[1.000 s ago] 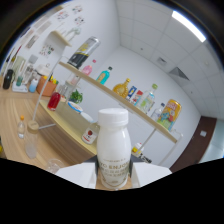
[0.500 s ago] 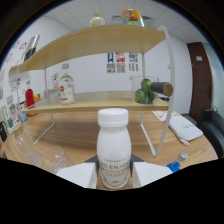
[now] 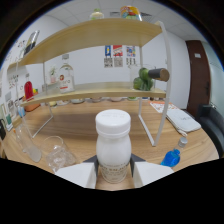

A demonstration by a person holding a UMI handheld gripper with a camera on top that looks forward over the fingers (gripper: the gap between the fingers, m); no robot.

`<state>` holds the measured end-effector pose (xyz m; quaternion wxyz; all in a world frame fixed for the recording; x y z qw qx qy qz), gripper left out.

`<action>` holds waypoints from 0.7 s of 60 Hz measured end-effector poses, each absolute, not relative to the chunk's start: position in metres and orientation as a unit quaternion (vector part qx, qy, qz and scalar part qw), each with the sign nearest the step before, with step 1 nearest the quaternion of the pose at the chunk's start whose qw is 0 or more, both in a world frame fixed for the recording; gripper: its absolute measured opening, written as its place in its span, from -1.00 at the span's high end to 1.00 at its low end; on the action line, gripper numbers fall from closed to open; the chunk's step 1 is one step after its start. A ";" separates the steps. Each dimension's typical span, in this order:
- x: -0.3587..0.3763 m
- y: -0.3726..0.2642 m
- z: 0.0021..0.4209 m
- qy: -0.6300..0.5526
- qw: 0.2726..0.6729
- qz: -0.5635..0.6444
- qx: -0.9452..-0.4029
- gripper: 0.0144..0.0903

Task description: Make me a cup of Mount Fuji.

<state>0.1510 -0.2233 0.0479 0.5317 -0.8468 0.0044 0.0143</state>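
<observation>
You are holding a white plastic bottle with a white screw cap (image 3: 113, 145) upright between the pale gripper (image 3: 114, 172) fingers, both pressing its sides. Left of the fingers, a clear glass cup (image 3: 57, 152) is sitting on the wooden table (image 3: 85, 122). Right of them a small blue bottle (image 3: 171, 157) is lying. Beyond stands a two-tier wooden shelf (image 3: 95, 92), a green bottle (image 3: 150, 77) lying on its lower tier.

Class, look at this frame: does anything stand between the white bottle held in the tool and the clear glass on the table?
Nothing visible does. The tool holds the white bottle between its fingers, and the clear glass stands on the wooden table just ahead and to one side, with only bare tabletop between them.
</observation>
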 end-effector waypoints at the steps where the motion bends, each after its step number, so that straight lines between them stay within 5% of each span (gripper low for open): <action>1: 0.152 -0.224 0.049 0.005 0.532 0.011 -0.847 -0.03; 12: 0.155 -0.241 0.075 0.021 0.520 -0.005 -0.854 -0.87; 42: 0.078 -0.315 0.156 0.035 0.484 -0.030 -0.874 -0.87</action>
